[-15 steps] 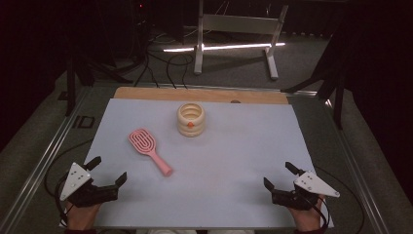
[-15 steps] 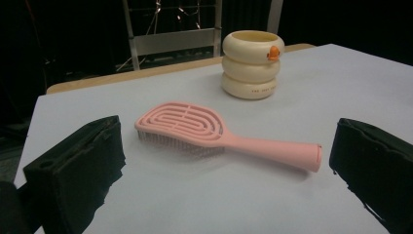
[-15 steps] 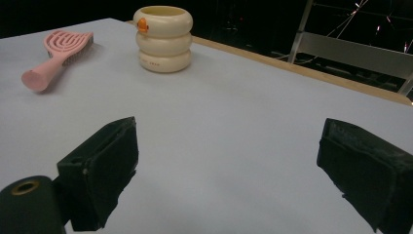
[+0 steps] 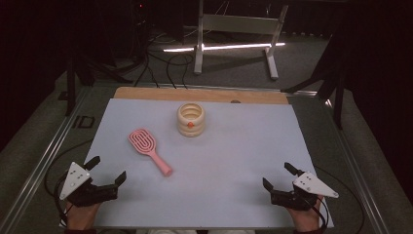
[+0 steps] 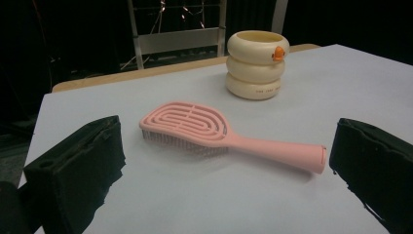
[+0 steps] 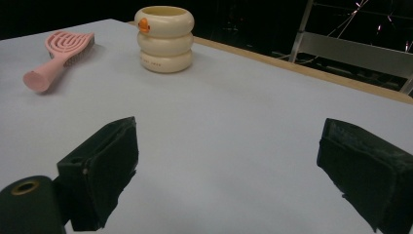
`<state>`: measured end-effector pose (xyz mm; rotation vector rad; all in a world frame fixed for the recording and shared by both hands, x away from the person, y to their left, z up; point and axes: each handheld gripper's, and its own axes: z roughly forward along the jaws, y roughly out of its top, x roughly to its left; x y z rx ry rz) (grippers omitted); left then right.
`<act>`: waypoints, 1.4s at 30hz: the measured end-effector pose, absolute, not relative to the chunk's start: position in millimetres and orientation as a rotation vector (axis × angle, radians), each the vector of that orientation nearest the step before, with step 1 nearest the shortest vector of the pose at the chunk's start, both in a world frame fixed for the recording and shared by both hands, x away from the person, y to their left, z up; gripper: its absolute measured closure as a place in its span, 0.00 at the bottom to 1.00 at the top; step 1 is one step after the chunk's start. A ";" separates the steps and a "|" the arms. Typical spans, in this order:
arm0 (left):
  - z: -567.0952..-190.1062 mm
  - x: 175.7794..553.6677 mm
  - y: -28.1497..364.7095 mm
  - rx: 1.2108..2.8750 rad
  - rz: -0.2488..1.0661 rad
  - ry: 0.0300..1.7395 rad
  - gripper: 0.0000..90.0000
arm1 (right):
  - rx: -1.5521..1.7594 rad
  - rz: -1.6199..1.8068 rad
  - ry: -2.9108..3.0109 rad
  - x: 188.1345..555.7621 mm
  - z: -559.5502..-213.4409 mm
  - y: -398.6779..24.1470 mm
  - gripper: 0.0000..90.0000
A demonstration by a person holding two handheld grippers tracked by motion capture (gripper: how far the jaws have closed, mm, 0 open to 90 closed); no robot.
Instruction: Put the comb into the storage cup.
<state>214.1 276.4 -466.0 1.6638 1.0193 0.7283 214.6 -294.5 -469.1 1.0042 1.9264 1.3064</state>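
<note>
A: What lies on the table [image 4: 253, 161]?

B: A pale, matte sheet covers it, smooth and flat, with a strip of bare wood showing along the far edge. On the sheet lies a pink hairbrush [image 4: 149, 150], plastic by the look of it, with an oval head cut through by curving slots and a straight round handle that ends in a flat cap.

A: Which way does the brush lie?

B: Bristles down (they show as a fine fringe under the head in the left gripper view), with the handle slanting toward the person's side. It lies left of the middle, nearer the left gripper [image 4: 106, 169] than the right gripper [image 4: 278, 175].

A: And the cream thing behind it?

B: A cup [image 4: 191, 119] shaped like three stacked rings, glossy and rounded, open at the top, with a small orange knob near its rim. It stands upright beyond the brush, apart from it.

A: How do the fingers stand?

B: On both grippers they are spread wide, with nothing between them. The black pads look soft and rough-edged, blocky in shape. Each gripper hangs near its own front corner of the sheet, well apart from brush and cup, and each carries a grey three-cornered plate on top.
</note>
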 end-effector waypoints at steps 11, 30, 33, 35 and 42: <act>-464.6 215.3 272.8 1.667 0.724 1.026 0.00 | 1.003 1.304 1.937 215.2 -470.2 -293.7 0.09; -451.4 229.2 259.4 1.693 0.717 0.999 0.00 | 1.003 1.310 1.947 217.4 -468.8 -291.6 0.09; -449.4 232.7 255.5 1.706 0.723 0.987 0.00 | 0.999 1.323 1.944 217.4 -468.0 -291.4 0.09; -448.3 234.8 252.9 1.714 0.724 0.981 0.00 | 0.998 1.324 1.942 217.1 -467.5 -291.3 0.09; -445.8 242.3 246.7 1.724 0.716 0.970 0.00 | 0.999 1.325 1.943 217.0 -467.6 -291.1 0.09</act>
